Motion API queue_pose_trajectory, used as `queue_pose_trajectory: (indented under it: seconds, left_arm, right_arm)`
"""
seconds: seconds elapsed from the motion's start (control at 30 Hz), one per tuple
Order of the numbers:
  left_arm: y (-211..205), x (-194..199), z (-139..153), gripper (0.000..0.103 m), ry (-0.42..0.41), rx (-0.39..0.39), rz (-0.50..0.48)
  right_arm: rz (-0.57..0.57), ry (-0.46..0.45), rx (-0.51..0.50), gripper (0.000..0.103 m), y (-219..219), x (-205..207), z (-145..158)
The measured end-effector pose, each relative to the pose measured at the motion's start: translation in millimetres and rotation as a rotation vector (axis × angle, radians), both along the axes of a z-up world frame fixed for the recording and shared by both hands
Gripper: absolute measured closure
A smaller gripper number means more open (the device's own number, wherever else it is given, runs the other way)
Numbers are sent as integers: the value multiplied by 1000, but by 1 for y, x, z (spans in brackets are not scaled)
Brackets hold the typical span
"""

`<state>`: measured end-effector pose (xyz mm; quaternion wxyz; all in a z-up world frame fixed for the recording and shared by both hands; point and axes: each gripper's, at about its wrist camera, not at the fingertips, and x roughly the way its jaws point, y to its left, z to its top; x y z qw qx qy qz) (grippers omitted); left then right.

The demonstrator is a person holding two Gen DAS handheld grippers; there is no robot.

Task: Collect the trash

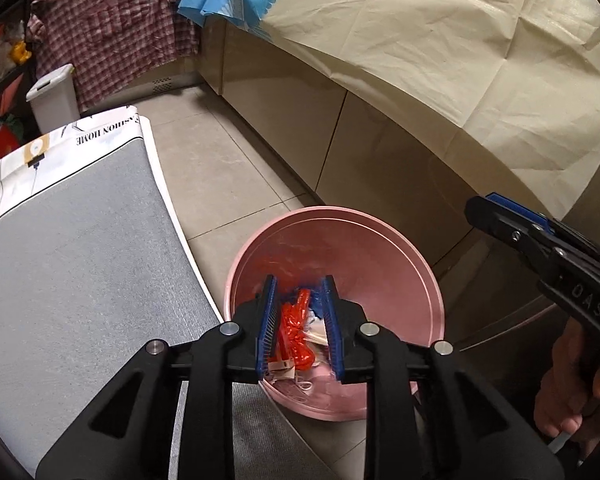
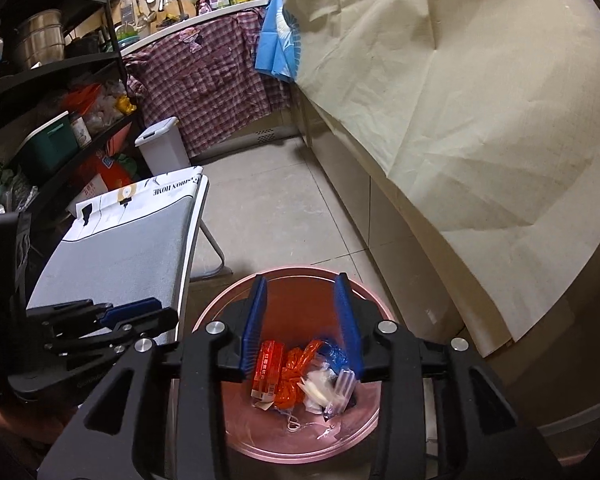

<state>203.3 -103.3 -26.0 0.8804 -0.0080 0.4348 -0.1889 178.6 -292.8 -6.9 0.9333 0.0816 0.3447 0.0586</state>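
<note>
Pink bin (image 2: 364, 300) on the floor, 6 o'clock in both views, containing the trash (image 2: 292, 376): orange wrappers, clear plastic. Left gripper (image 1: 300, 312) and right gripper (image 2: 302, 320) above it, fingers spread apart, nothing held. Grey ironing board (image 1: 80, 248) at 9 o'clock.

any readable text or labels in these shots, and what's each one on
"FASHION HOME" on the white printed cloth at the far end of the ironing board; it reads upside down, and the left view cuts off its first letter.
"OAS" embossed on the right tongs, partly cut off.
White characters on the red packet in the pink bin: too blurred to read.
</note>
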Motion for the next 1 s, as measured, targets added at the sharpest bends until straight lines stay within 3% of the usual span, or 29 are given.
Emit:
queue_pose_trajectory:
  seconds: [0.1,0.23,0.4,0.47,0.53,0.67,0.83,1.0]
  left_arm:
    - [3,-5,3,80,-11,-7,-4]
    - [13,-17,13,78,-33,-18,6]
    - [26,-50,33,54,-93,-6,24]
    - [32,-64,40,46,-118,-2,35]
    - [39,-81,48,41,-152,0,41]
    - [50,-107,61,32,-190,-4,62]
    - [62,-139,70,24,-219,-16,86]
    - [67,-172,75,22,-270,-42,151]
  right_arm:
    - [-1,-1,-6,65,1,0,0]
    - [-10,-24,-1,56,-1,-4,3]
    - [-48,-83,-31,40,0,-24,15]
    - [-84,-127,-54,24,0,-41,24]
    - [-103,-167,-63,16,0,-59,32]
    - [-128,-201,-100,10,2,-95,42]
    - [-141,-181,-111,6,3,-132,47]
    - [-163,-166,-113,5,6,-166,46]
